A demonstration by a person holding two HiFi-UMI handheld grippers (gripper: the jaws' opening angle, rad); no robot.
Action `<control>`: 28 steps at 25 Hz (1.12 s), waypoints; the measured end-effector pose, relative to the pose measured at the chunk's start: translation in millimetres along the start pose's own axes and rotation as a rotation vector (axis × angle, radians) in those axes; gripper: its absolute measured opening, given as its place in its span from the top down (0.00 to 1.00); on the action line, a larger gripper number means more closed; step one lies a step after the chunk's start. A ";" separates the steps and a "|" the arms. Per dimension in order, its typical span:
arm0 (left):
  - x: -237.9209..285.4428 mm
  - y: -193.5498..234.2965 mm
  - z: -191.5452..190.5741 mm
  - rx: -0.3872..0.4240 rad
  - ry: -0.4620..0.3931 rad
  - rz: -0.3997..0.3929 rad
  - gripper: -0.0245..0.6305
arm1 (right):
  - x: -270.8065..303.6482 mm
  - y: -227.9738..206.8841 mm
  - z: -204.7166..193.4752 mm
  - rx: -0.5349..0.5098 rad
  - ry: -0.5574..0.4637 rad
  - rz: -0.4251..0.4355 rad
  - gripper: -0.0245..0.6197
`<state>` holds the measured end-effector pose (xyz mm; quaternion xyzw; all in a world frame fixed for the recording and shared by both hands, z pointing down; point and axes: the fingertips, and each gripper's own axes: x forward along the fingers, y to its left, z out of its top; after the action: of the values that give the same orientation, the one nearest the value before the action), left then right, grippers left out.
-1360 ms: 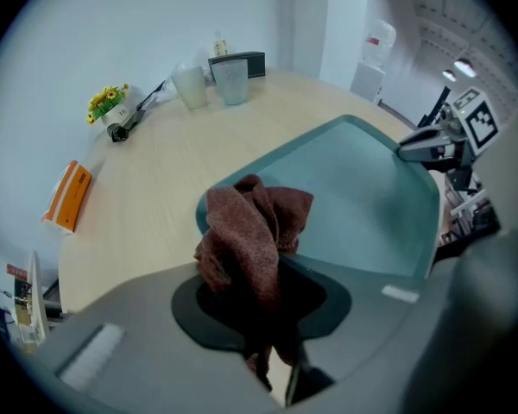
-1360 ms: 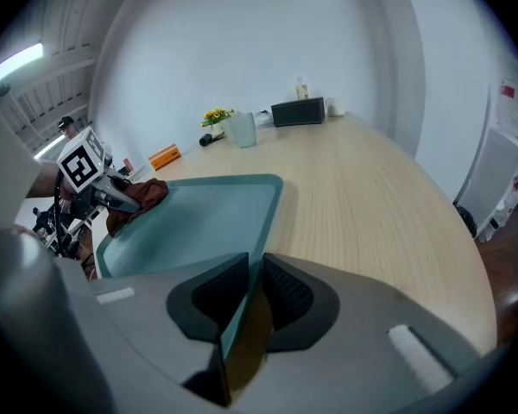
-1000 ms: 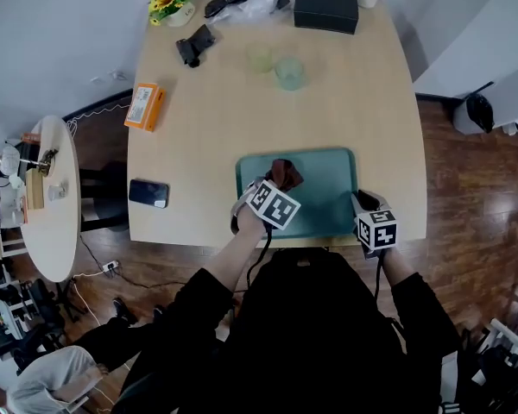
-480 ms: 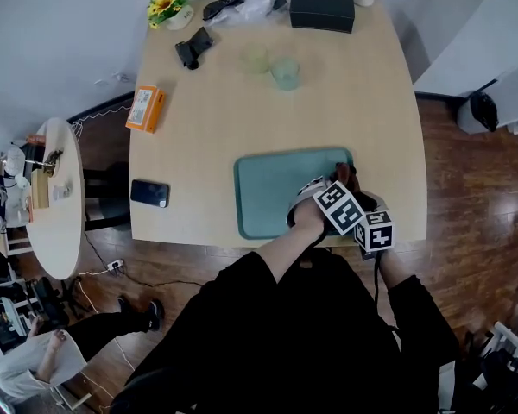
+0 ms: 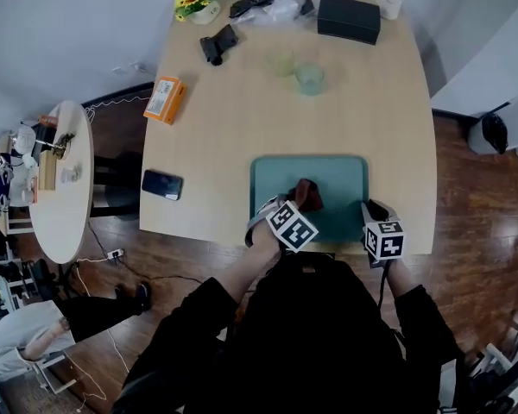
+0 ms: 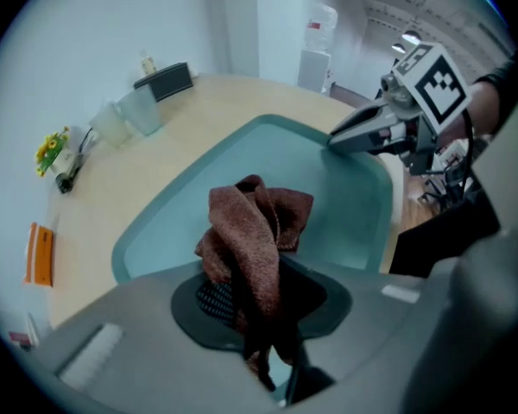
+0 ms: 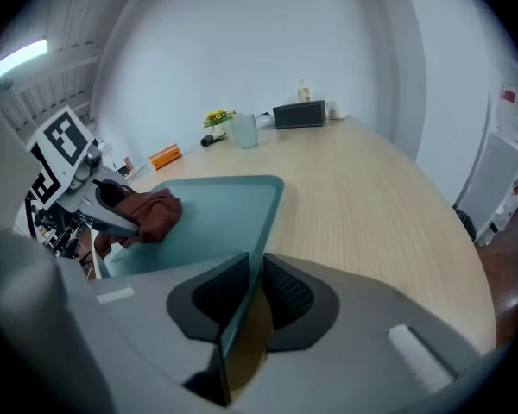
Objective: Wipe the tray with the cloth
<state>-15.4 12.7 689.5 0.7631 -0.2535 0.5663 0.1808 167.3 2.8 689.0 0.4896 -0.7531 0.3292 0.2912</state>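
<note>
Left gripper (image 5: pixel 301 203) points steeply down over the tray (image 5: pixel 337 171), jaws clenched on the brown cloth (image 5: pixel 309 194). From its own view I see the cloth (image 6: pixel 255 228) bunched upward out of the pinch, its wad on the teal tray floor near the front edge, about mid-width. Right gripper (image 5: pixel 369 213) sits at the tray's near right corner, jaws clamped on the rim (image 7: pixel 252 231). The tray lies at the near edge of the wooden table (image 5: pixel 233 136).

Pale wooden table (image 5: pixel 242 145), dark wood floor (image 5: pixel 475 231), small round side table (image 5: pixel 65 222), plain white walls (image 5: pixel 69 24)
</note>
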 end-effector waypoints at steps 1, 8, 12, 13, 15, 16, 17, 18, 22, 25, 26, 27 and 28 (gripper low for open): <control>-5.1 12.6 -19.2 -0.027 0.015 0.019 0.86 | -0.4 0.0 -0.2 -0.001 0.000 -0.002 0.87; -25.6 68.2 -88.7 -0.197 0.053 0.078 0.86 | 3.2 6.9 3.2 0.002 -0.003 0.003 0.87; -23.2 55.5 -71.3 -0.172 0.049 0.072 0.86 | 1.7 5.7 3.5 0.010 -0.002 0.007 0.88; -21.3 48.2 -61.5 -0.167 0.038 0.053 0.86 | 1.8 5.2 4.1 0.010 -0.001 0.006 0.88; -15.3 29.1 -37.2 -0.136 0.019 0.008 0.86 | 1.8 5.5 5.0 0.010 0.000 0.005 0.88; -11.3 17.5 -23.5 -0.111 0.014 -0.014 0.86 | 1.7 6.1 5.0 0.011 0.000 0.006 0.88; -7.2 4.6 -8.9 -0.081 0.009 -0.037 0.86 | 1.5 6.7 4.9 0.013 0.001 0.008 0.88; -3.2 -9.8 6.4 -0.051 0.005 -0.064 0.86 | 1.3 7.1 4.7 0.015 0.002 0.011 0.88; 10.1 -71.7 63.2 0.050 -0.009 -0.171 0.86 | 1.1 7.0 6.6 0.030 0.013 0.026 0.88; 19.2 -108.6 88.9 0.117 -0.019 -0.194 0.86 | 0.8 4.4 6.2 0.047 0.017 0.037 0.89; 21.9 -116.1 93.5 0.138 -0.022 -0.190 0.86 | 0.8 3.0 5.9 0.054 0.019 0.039 0.89; 23.8 -120.5 96.1 0.156 -0.025 -0.182 0.86 | 0.7 1.7 5.9 0.060 0.020 0.039 0.90; 24.9 -122.4 97.2 0.170 -0.028 -0.175 0.86 | 0.5 0.7 6.0 0.064 0.020 0.039 0.90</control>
<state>137.9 52.1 686.2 0.8026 -0.1397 0.5572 0.1608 165.8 -1.9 685.6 0.4804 -0.7487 0.3636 0.2765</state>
